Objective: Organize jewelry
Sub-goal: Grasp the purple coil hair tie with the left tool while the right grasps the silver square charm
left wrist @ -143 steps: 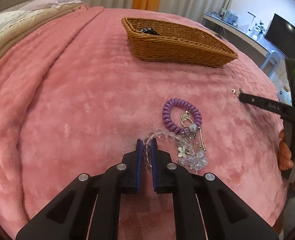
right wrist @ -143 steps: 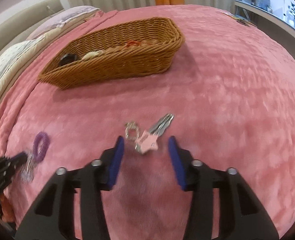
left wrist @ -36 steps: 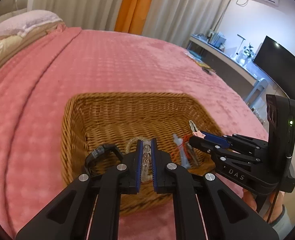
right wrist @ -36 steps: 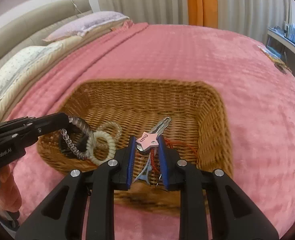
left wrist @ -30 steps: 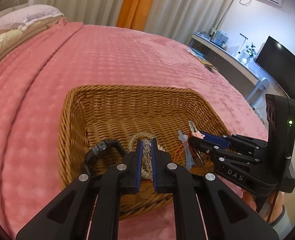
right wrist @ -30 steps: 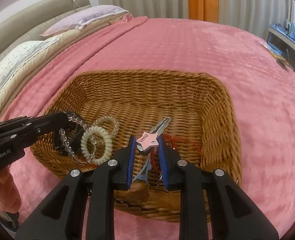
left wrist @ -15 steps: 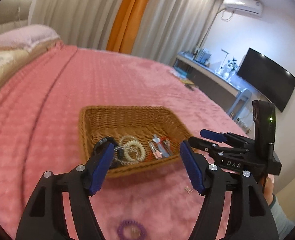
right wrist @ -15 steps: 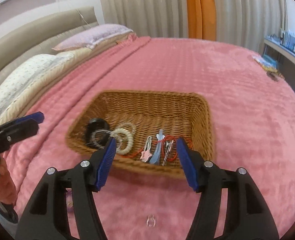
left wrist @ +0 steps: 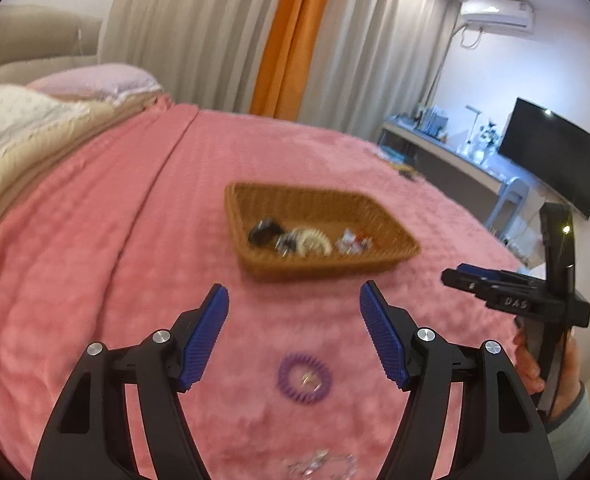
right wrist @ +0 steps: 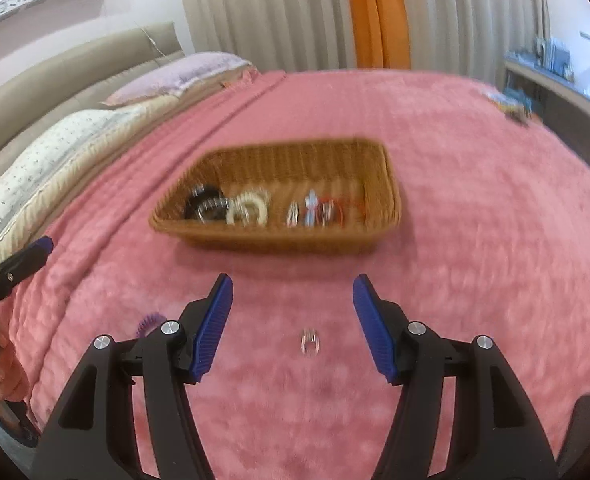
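Note:
A wicker basket sits on the pink blanket and holds a black band, a cream coil tie, clips and a red cord. My left gripper is open and empty, held above a purple coil hair tie with a small charm inside it. A silvery jewelry piece lies at the bottom edge. My right gripper is open and empty above a small clear clip. The purple tie's edge peeks past its left finger.
The bed's pillows lie to the left. A desk with a TV stands to the right, curtains behind. The right gripper shows in the left wrist view; the left one shows at the left edge of the right wrist view.
Both grippers let go of their jewelry in the basket, opened wide and pulled back and up. The basket now looks farther away, and items on the blanket have come into view.

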Motion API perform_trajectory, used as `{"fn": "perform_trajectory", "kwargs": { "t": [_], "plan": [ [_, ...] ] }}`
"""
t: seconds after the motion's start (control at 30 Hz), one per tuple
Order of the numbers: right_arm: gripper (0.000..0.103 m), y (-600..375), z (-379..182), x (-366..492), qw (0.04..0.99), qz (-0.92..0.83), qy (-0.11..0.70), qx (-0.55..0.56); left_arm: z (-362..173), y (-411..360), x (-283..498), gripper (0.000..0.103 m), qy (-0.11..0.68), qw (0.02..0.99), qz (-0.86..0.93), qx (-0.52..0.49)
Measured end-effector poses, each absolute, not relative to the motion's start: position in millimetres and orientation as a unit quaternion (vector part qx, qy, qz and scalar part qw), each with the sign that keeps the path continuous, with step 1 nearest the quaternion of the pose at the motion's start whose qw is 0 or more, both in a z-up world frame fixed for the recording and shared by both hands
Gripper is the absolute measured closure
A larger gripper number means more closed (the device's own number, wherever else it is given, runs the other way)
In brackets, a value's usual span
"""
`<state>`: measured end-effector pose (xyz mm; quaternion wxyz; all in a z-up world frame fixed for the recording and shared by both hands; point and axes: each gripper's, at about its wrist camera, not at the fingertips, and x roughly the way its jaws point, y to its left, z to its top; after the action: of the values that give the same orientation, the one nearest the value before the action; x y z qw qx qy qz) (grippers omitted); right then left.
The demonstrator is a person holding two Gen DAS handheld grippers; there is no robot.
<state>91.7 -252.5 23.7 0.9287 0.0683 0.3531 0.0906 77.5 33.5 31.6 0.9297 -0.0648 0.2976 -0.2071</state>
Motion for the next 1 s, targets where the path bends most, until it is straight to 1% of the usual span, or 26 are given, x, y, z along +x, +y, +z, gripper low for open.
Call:
{"fn": "perform_trajectory", "kwargs": {
  "t": [0.17, 0.2, 0.27, 0.3, 0.33, 0.5, 0.6, 0.93, 0.97, 1.0],
  "plan": [
    [0.044, -248.6, -8.2, 96.1, 0.922, 0.074, 0.375, 0.061, -4.0, 35.1, 89.2, 0.037, 0.338, 0.918, -0.199, -0.059],
    [0.044, -247.0, -13.0, 96.8, 0.922, 0.071, 0.377, 0.056, -10.9, 35.1, 91.0, 0.039, 0.347, 0.914, -0.201, -0.057],
    [0.044, -243.3, -20.6, 97.5, 0.922, 0.07, 0.377, 0.052, -24.4, 32.0, 95.5, 0.039, 0.368, 0.907, -0.202, -0.045],
    [0.044, -242.1, -22.9, 97.9, 0.922, 0.069, 0.377, 0.05, -29.4, 29.7, 98.3, 0.043, 0.377, 0.903, -0.203, -0.038],
    [0.045, -241.2, -26.1, 98.5, 0.923, 0.066, 0.377, 0.046, -33.3, 28.0, 99.0, 0.048, 0.384, 0.899, -0.206, -0.035],
    [0.045, -235.4, -35.3, 96.5, 0.926, 0.055, 0.373, 0.027, -54.6, 14.3, 105.4, 0.057, 0.422, 0.879, -0.221, -0.01],
    [0.045, -235.1, -38.2, 94.8, 0.926, 0.054, 0.372, 0.026, -62.7, 6.5, 105.3, 0.073, 0.436, 0.872, -0.221, 0.002],
    [0.045, -225.5, -47.6, 97.1, 0.919, 0.045, 0.391, 0.001, -66.4, -11.3, 103.6, 0.074, 0.436, 0.879, -0.188, 0.052],
    [0.046, -225.6, -48.4, 98.9, 0.918, 0.042, 0.394, 0.001, -66.4, -12.5, 102.6, 0.076, 0.434, 0.88, -0.186, 0.058],
    [0.049, -225.6, -49.5, 100.7, 0.917, 0.042, 0.398, 0.002, -66.4, -13.3, 102.0, 0.085, 0.433, 0.881, -0.184, 0.06]
  ]
}}
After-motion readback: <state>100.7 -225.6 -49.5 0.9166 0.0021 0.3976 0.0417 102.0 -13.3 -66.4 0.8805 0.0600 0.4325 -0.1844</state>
